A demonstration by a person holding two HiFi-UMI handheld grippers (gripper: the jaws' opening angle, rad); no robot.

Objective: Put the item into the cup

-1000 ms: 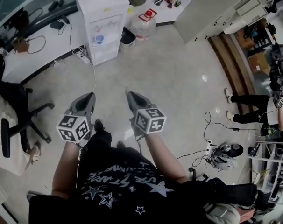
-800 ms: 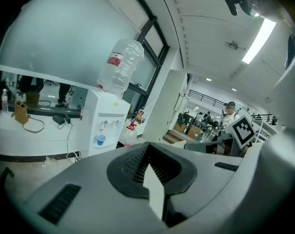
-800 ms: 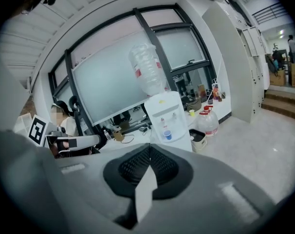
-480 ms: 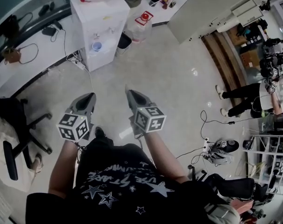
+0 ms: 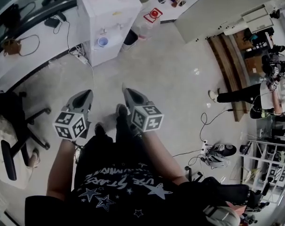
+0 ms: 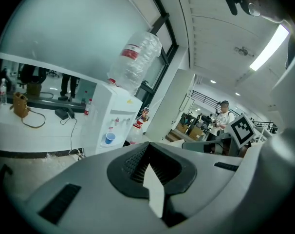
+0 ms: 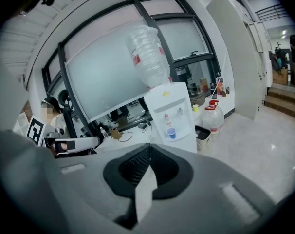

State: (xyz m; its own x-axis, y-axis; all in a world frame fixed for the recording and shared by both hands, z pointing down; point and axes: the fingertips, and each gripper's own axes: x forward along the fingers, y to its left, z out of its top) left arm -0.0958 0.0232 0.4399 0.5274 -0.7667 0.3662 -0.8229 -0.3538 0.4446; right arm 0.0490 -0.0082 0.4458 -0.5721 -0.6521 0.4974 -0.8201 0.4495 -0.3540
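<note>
A small blue cup [image 5: 103, 41] stands in the tap bay of a white water dispenser [image 5: 109, 18] ahead of me; both gripper views also catch the blue cup [image 6: 109, 138] [image 7: 171, 132]. My left gripper [image 5: 87, 93] and right gripper [image 5: 125, 90] are held side by side above the floor, well short of the dispenser. In each gripper view the jaws are pressed together, left gripper [image 6: 147, 149] and right gripper [image 7: 149, 149], with nothing between them. No item to go into the cup shows in any view.
A black office chair [image 5: 13, 126] stands at the left beside a white desk [image 5: 34, 44] with cables. A water jug [image 5: 149, 20] and a dark bin [image 5: 130, 37] sit right of the dispenser. Floor cables [image 5: 213, 147] and a person [image 5: 248, 95] are at the right.
The person has stepped forward: a foot now shows between the grippers and the view has shifted slightly. Both grippers stay shut and side by side.
</note>
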